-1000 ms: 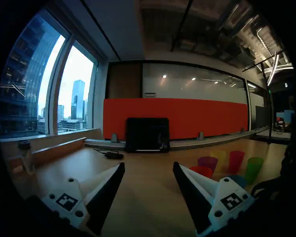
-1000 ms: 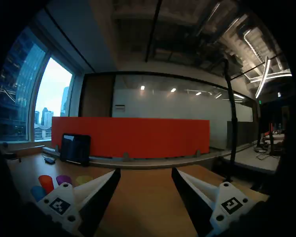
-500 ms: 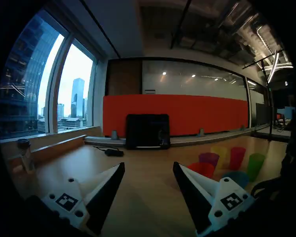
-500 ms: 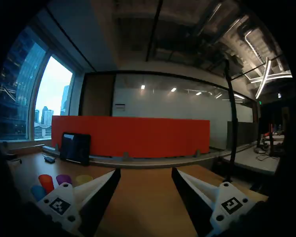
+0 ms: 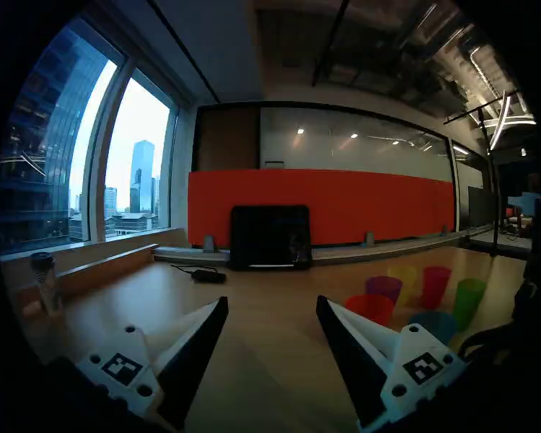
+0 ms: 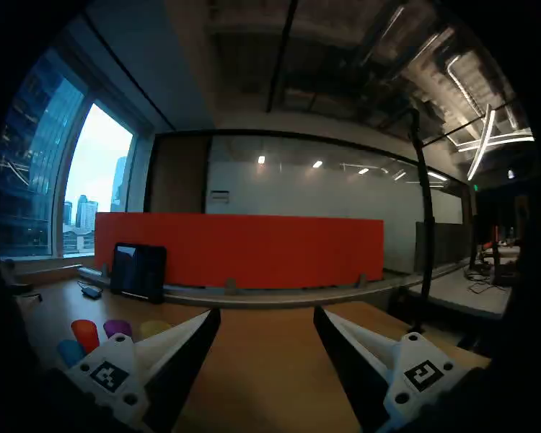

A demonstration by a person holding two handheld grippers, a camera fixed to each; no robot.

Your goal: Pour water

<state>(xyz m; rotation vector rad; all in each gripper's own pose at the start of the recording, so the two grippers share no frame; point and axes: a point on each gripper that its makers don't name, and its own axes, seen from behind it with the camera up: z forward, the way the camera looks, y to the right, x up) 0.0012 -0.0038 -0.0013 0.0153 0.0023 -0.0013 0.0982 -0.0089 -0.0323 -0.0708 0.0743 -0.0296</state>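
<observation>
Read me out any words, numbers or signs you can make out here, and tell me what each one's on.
No text here can be read.
White sign above the orange partition: too small to read.
Bottle label: blurred.
Square markers: patterns, no letters.

Coloured cups (image 5: 383, 287) clustered on the tabletop (image 5: 267, 346), a small bottle (image 5: 45, 280) well apart from them

In the left gripper view the cups stand upright, mouths up, packed close at the right. A purple cup (image 5: 384, 286), a yellow cup (image 5: 404, 277), a pink cup (image 5: 435, 284) and a green cup (image 5: 468, 301) form the back row, with a red cup (image 5: 369, 308) and a blue cup (image 5: 429, 322) nearer. Whether any holds water cannot be told. The bottle stands upright at the far left, slim, pale and dark-capped. In the right gripper view an orange-red cup (image 6: 85, 334), the purple cup (image 6: 117, 328) and the yellow cup (image 6: 154, 328) line up at lower left, with the blue cup (image 6: 69, 351) in front of them.
</observation>
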